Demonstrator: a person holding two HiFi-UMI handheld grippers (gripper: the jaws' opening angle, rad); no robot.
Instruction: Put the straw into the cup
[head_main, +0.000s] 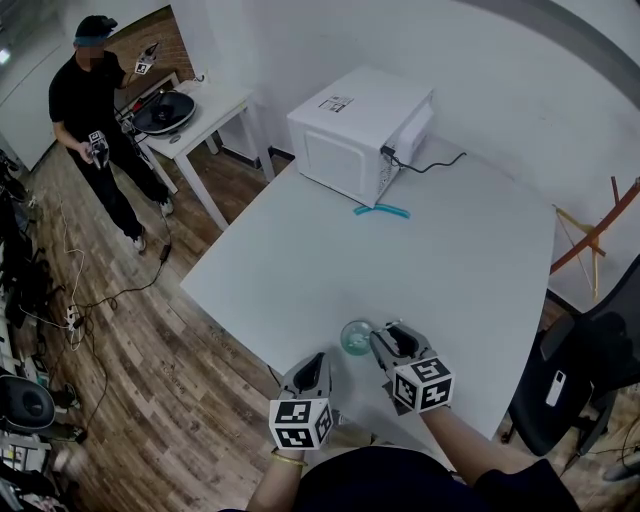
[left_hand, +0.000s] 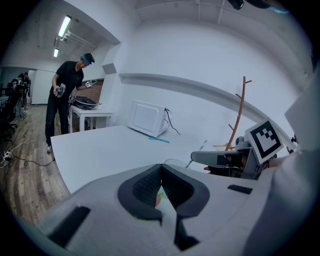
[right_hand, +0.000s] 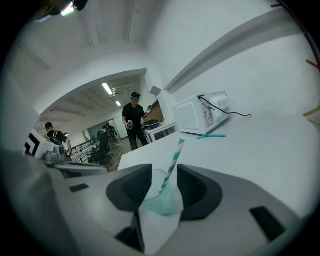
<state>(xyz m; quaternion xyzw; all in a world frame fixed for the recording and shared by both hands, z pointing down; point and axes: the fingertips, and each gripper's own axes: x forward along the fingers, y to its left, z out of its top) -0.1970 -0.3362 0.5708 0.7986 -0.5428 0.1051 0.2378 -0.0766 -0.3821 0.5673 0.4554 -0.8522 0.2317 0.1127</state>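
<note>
White tabletop (head_main: 300, 270), head view: carrying a clear teal-tinted plastic cup (head_main: 355, 338) near the front edge, a white box-shaped microwave oven (head_main: 360, 130) at the far corner and a loose teal straw (head_main: 381, 210) lying just before it.
Head view, right claw (head_main: 385, 335): spread wide, tips beside the cup.
Head view, left claw (head_main: 312, 362): drawn together, left of the cup and apart from it.
Left gripper view, left claw (left_hand: 161, 167): pads meeting at the tips.
Left gripper view, cup (left_hand: 174, 162): rim just beyond the claw, teal-and-white striped paper straw (left_hand: 196, 153) leaning out of it.
Right gripper view, right claw (right_hand: 164, 182): wide, pads flanking the cup (right_hand: 159, 200) without pressing.
Right gripper view, straw (right_hand: 173, 162): lower end inside the cup, top tilted right.
</note>
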